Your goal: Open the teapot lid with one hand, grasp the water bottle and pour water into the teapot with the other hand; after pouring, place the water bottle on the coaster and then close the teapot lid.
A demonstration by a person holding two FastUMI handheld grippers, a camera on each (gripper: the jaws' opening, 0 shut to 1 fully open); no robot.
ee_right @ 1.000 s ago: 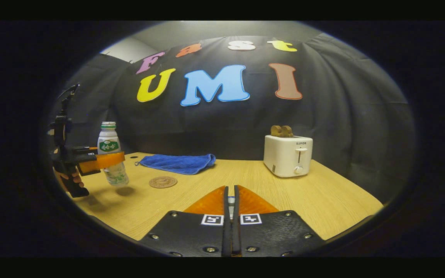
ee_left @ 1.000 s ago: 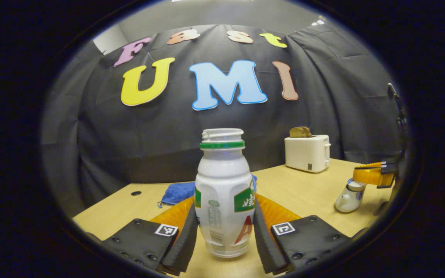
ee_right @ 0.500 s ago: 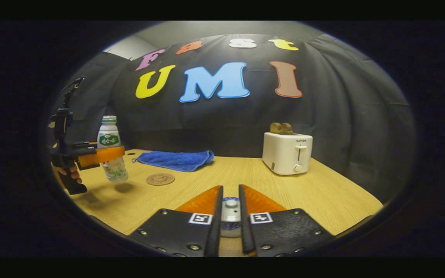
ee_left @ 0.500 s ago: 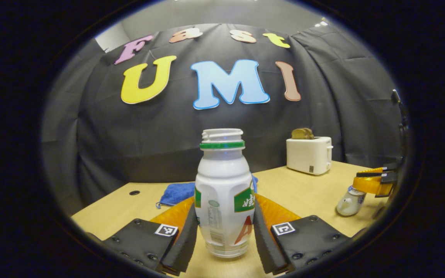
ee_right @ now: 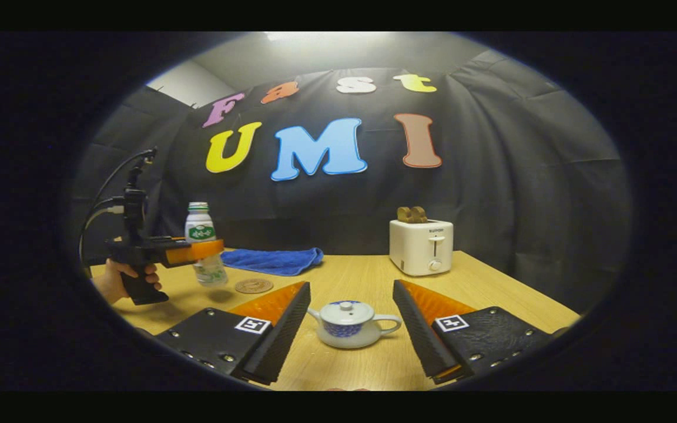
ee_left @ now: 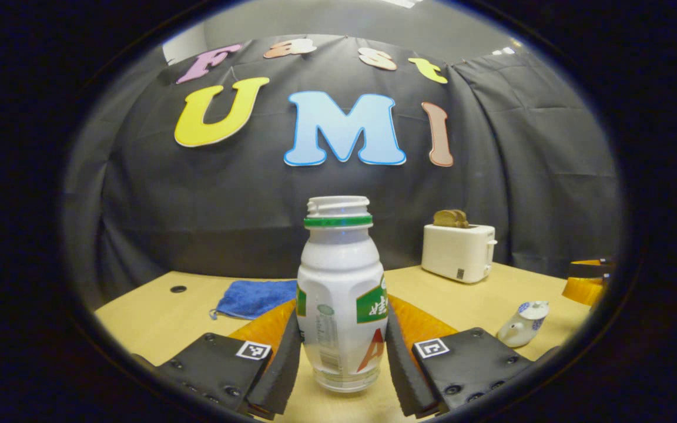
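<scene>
Both fingers of the left gripper (ee_left: 343,352) clamp the uncapped water bottle (ee_left: 341,294); tilting could spill. The right gripper (ee_right: 350,326) is spread wide around the lidded teapot (ee_right: 350,324).

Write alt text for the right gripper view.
The right gripper is open, fingers either side of a lidded teapot on the wooden table. Left, a hand holds the left gripper shut on a water bottle, raised near the coaster.

Dim booth, overhead light, soft shadows, sharp centre, fisheye-bent edges
</scene>
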